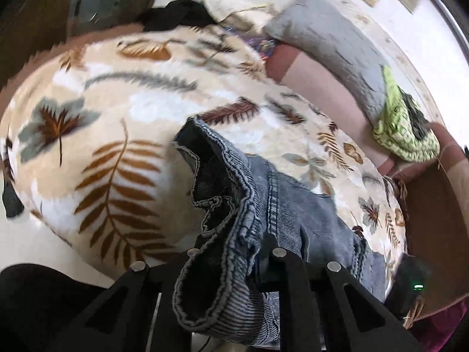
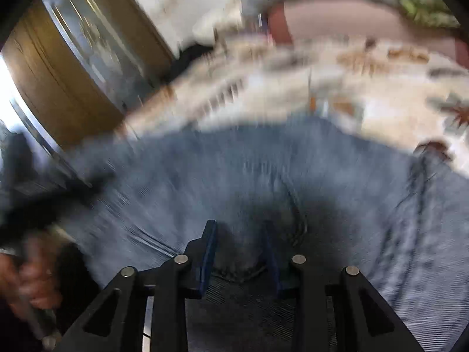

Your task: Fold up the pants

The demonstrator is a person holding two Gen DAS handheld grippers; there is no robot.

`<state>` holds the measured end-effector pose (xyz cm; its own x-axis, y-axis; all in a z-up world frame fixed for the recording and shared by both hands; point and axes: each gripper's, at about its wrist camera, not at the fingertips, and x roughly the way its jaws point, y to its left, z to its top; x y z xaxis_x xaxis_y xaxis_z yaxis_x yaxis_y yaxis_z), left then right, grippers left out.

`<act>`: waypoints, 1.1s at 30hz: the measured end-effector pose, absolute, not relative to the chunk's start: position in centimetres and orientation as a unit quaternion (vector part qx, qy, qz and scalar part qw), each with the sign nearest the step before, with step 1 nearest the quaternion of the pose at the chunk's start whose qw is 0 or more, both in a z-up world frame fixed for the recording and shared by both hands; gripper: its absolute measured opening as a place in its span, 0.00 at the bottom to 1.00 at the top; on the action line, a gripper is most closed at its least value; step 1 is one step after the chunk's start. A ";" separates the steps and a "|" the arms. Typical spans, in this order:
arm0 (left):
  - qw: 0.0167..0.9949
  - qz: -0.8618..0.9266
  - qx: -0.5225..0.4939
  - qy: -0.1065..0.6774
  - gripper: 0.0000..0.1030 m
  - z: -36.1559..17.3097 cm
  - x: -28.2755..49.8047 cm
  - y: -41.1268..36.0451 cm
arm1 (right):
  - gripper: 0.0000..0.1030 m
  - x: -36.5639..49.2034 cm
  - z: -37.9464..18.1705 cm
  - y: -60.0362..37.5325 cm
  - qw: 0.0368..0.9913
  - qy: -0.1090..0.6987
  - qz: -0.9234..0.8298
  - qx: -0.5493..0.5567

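Note:
The pants are blue-grey jeans (image 1: 281,214) lying on a leaf-patterned blanket (image 1: 117,111). In the left wrist view my left gripper (image 1: 234,264) is shut on the bunched hem end of the jeans, which drapes over and hides its fingers. In the right wrist view, blurred by motion, the jeans (image 2: 234,161) fill the lower frame. My right gripper (image 2: 240,252) is open, its blue pads (image 2: 209,252) close above the denim with a fold of cloth between them, not clamped.
A grey pillow (image 1: 328,38), a green knitted cloth (image 1: 401,135) and black clothing (image 1: 178,11) lie at the blanket's far edge. A wooden cabinet (image 2: 73,67) stands at the left. A hand (image 2: 26,275) holding the other gripper shows at lower left.

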<state>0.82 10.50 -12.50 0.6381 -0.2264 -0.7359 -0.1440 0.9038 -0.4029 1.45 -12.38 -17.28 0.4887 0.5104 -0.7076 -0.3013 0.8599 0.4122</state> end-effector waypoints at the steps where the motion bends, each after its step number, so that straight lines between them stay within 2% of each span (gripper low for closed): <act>1: 0.883 -0.029 -0.208 0.420 0.15 -12.0 0.7 9.9 | 0.32 1.1 -17.1 -12.4 0.856 0.445 0.238 0.114; 8: 0.915 -0.095 -0.121 0.374 0.14 -7.0 -0.9 3.7 | 0.32 -1.0 -15.1 -17.7 0.847 0.413 0.245 0.226; 16: 0.903 -0.228 -0.013 0.364 0.13 -4.2 -2.3 -9.1 | 0.32 -7.0 -11.0 -35.4 0.896 0.261 0.068 0.353; 21: 0.868 -0.301 0.016 0.395 0.13 -6.2 -2.2 -19.3 | 0.32 -10.7 -12.6 -43.8 0.866 0.212 -0.020 0.452; 25: 0.803 -0.364 0.042 0.469 0.18 -11.2 -1.5 -25.4 | 0.32 -12.5 -13.9 -46.5 0.854 0.215 -0.060 0.470; 28: 0.769 -0.374 -0.016 0.518 0.18 -13.3 -0.5 -25.0 | 0.34 -13.5 -14.0 -47.8 0.857 0.215 -0.072 0.463; 31: 0.779 -0.376 -0.040 0.500 0.20 -11.4 0.2 -23.1 | 0.34 -13.4 -13.4 -47.7 0.864 0.216 -0.064 0.450; 32: 0.792 -0.370 -0.041 0.484 0.25 -10.3 0.3 -22.1 | 0.34 -13.1 -13.3 -47.5 0.866 0.218 -0.060 0.446; 33: 0.802 -0.368 -0.048 0.468 0.34 -9.3 0.4 -21.1 | 0.34 -12.9 -13.4 -47.2 0.868 0.220 -0.056 0.442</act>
<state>0.38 -21.11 -9.32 0.2910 -0.6352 -0.7155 0.5448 0.7247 -0.4218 -12.94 -47.22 -13.37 0.8972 0.0973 -0.4309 0.2909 0.6039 0.7421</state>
